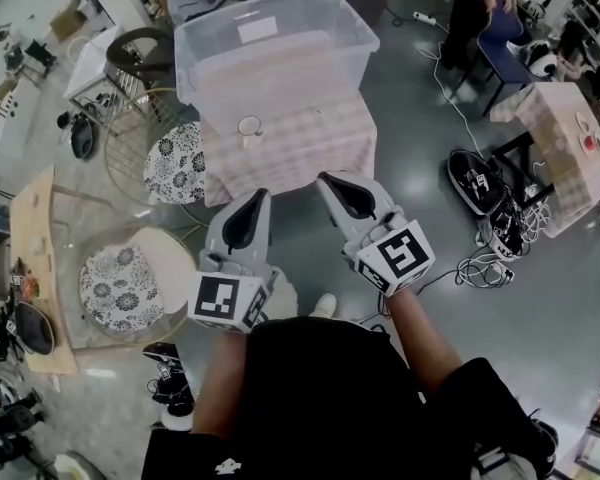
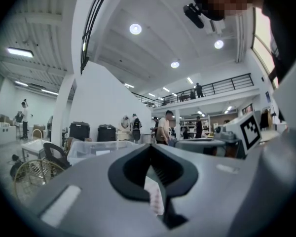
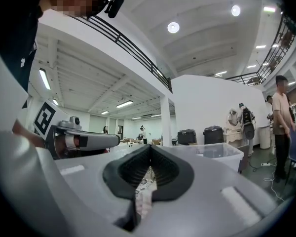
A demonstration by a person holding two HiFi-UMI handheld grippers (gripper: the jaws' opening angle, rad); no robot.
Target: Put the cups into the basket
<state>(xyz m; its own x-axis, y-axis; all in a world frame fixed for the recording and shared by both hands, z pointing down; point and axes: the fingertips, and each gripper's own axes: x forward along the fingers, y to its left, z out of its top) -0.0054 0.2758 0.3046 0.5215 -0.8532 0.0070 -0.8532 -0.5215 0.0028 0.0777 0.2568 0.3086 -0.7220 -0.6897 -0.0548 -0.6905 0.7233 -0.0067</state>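
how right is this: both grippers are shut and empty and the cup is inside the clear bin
Wrong on the cup: it stands on the checked tablecloth in front of the clear bin, not inside it, as the head view shows. The left gripper and right gripper are shut and empty.

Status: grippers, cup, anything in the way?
Left gripper and right gripper shut, empty, at near edge of table. Cup on it, in front of bin. Nothing between.

Left gripper [image 2: 149, 154] fingers together, empty; bin [image 2: 96, 149] beyond.
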